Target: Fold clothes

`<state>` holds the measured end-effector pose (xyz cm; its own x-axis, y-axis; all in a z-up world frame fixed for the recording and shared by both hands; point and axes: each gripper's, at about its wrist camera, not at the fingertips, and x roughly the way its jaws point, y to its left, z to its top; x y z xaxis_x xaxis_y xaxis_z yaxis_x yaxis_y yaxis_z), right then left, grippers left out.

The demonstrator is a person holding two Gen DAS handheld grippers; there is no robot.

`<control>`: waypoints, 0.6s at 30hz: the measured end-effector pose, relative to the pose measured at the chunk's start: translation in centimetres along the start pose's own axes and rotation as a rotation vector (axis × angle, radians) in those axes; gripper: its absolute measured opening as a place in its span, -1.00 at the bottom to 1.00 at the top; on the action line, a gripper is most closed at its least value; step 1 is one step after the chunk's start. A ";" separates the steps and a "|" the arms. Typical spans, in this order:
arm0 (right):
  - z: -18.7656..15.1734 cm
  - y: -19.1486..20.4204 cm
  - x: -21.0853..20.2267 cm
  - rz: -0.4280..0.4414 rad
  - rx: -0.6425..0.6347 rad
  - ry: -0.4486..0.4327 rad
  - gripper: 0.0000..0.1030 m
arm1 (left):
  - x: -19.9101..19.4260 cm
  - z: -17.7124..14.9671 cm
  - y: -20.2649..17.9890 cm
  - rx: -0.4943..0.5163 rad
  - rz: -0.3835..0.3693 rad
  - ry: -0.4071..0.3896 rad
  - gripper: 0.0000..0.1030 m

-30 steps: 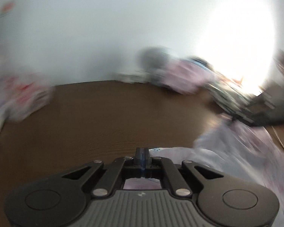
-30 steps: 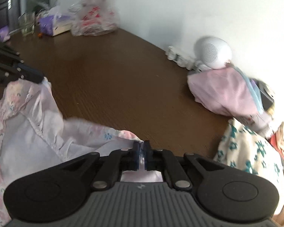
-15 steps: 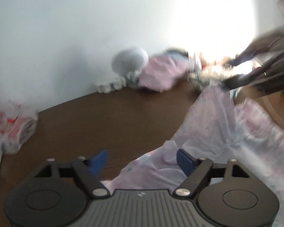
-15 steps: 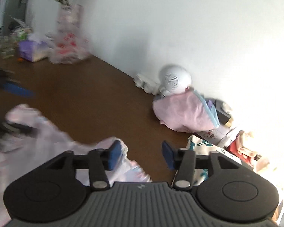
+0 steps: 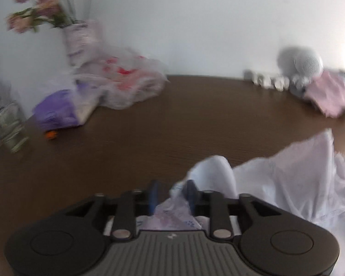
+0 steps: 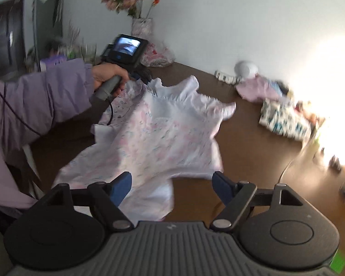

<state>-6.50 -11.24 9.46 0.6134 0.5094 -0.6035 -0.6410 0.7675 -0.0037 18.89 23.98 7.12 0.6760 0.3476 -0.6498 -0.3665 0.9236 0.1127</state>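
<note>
A pale pink floral garment (image 6: 163, 133) lies spread out and rumpled on the dark wooden table (image 6: 241, 151). My left gripper (image 5: 171, 195) is at the garment's far left corner (image 5: 209, 172). Its jaws are closing with a bunch of the cloth between the blue pads, and a gap still shows beside the left pad. In the right wrist view a hand in a purple sleeve (image 6: 41, 99) holds the left gripper (image 6: 140, 76) there. My right gripper (image 6: 171, 186) hovers over the near hem, jaws opening wide, with nothing gripped.
At the back left are a vase of flowers (image 5: 78, 39), a plastic bag (image 5: 122, 80), a purple pack (image 5: 57, 112) and a glass (image 5: 9, 126). A white round speaker (image 5: 308, 62), a pink cloth pile (image 5: 333, 94) and a green-patterned cloth (image 6: 285, 119) crowd the right.
Both grippers were shut on the garment and have let go. The right one pulled back with wide jaws. The left one opened, then narrowed around a cloth edge as its view swung left.
</note>
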 end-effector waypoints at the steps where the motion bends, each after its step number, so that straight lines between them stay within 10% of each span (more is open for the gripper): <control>1: -0.4 -0.1 0.0 0.028 0.028 -0.017 0.52 | -2.0 -0.2 0.4 0.023 -0.039 -0.029 -0.22; 5: -1.7 -0.4 0.9 0.100 0.040 -0.039 0.52 | -10.6 -2.9 0.5 0.179 -0.299 -0.096 0.50; 8: -2.5 0.5 3.4 0.111 0.046 0.002 0.50 | -14.3 -6.6 -0.6 0.285 -0.470 -0.047 0.50; 18: -5.1 1.8 6.3 0.129 0.020 0.080 0.35 | -17.0 -13.9 -2.2 0.285 -0.388 -0.026 0.43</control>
<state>-6.15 -8.62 1.63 0.4876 0.5720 -0.6596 -0.7019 0.7061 0.0934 -0.69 13.79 7.46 0.7453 -0.0310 -0.6660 0.1035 0.9922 0.0696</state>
